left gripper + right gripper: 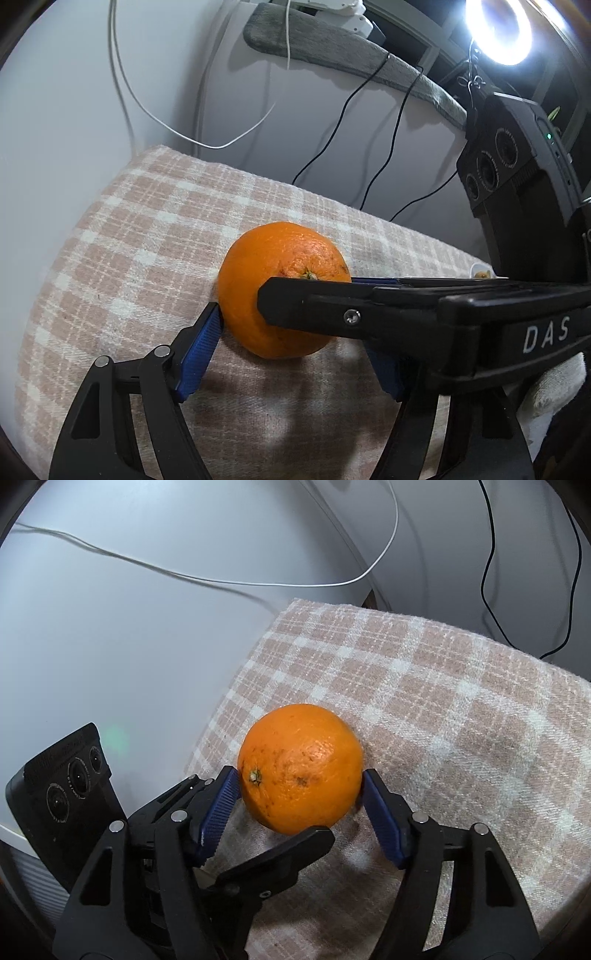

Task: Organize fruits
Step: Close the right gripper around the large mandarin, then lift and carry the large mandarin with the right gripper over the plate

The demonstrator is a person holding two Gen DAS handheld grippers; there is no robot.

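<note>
An orange point(273, 284) sits on a pink and white checked cloth point(140, 229). Both grippers hold it at once. My left gripper point(291, 332) has its blue pads point(201, 347) against the orange's sides, and its right pad is partly hidden behind the other gripper's black finger point(332, 306), which crosses in front. In the right wrist view my right gripper point(299, 786) has its blue pads point(221, 805) pressed on both sides of the orange point(299, 768). The left gripper's finger point(280, 856) reaches under the orange from below.
The cloth point(443, 709) ends at a white surface point(110, 646) with white point(258, 581) and black cables point(487, 572). A grey pad point(332, 48) and a bright ring light point(498, 26) are at the back. Each gripper's black camera body shows beside the other point(517, 177).
</note>
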